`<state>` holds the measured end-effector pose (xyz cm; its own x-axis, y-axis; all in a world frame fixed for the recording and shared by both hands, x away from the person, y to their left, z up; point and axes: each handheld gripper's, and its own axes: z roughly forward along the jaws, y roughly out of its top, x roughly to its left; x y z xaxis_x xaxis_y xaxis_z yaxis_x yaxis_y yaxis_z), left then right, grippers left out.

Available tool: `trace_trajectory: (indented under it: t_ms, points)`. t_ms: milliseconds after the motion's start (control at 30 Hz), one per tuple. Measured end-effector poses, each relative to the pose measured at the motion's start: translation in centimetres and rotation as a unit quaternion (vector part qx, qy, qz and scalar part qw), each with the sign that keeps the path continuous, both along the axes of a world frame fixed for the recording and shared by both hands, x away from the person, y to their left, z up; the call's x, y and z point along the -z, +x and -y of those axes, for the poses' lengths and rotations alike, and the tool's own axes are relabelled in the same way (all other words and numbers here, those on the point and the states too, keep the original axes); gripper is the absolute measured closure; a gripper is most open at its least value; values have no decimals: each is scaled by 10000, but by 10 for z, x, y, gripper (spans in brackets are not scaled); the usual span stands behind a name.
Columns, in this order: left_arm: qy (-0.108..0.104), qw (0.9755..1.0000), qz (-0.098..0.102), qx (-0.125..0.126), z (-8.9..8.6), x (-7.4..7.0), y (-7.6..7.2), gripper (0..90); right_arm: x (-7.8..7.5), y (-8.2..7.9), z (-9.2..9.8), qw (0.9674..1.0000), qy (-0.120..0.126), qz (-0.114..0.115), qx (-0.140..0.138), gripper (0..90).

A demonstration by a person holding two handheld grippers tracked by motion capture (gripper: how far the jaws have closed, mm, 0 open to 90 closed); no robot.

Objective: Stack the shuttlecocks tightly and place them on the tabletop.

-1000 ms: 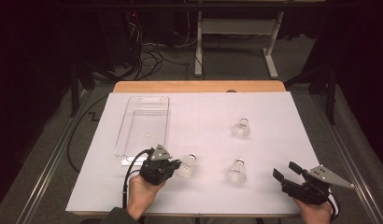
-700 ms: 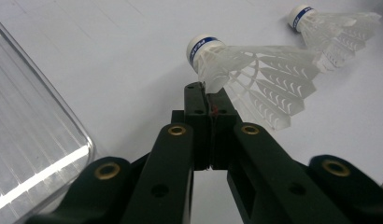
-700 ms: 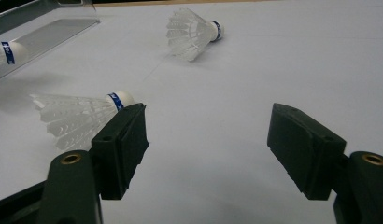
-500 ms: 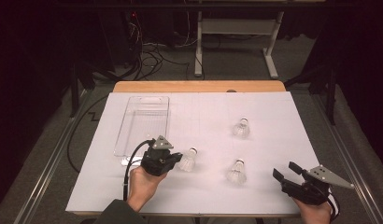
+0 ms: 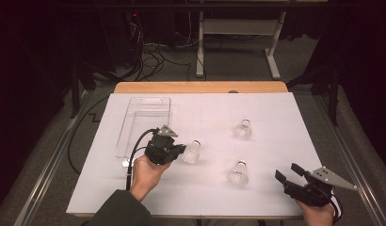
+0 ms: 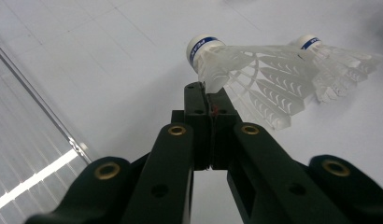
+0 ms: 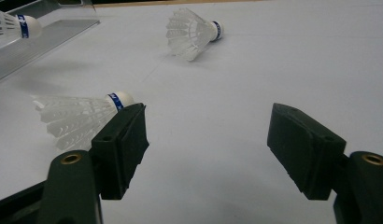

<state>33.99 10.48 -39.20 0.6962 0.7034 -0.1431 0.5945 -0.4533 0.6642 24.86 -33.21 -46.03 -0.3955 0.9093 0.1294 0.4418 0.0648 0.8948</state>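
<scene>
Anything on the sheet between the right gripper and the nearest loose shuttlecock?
Nothing: in the high view, bare white sheet separates the right gripper from the shuttlecock.

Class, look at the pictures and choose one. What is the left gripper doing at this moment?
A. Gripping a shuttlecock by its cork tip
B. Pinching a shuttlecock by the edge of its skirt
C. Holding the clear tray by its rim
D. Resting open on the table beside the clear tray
B: in the left gripper view the left gripper is closed on the skirt edge of a shuttlecock, its cork free.
</scene>
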Motion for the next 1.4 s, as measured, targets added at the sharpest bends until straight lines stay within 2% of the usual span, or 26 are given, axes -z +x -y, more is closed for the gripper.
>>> trace_trajectory:
  t_ms: [300,433,567,867,1033,1400]
  points:
    - [231,9997,-30,30,6,-4,15,890,0,0,1,10000,19,1,10,289]
    - [278,9996,-39,-11,6,-2,22,890,0,0,1,10000,17,1,4,289]
    - [301,9994,-149,-75,5,2,29,890,0,0,1,10000,15,4,2,289]
    - [377,9989,-252,-148,4,8,41,890,0,1,0,10000,12,-9,-4,289]
    - [447,9986,-240,-152,8,3,47,889,0,0,0,10000,15,-10,-4,289]
    - [558,9972,-443,-220,13,6,66,888,0,0,0,10000,22,-12,-16,289]
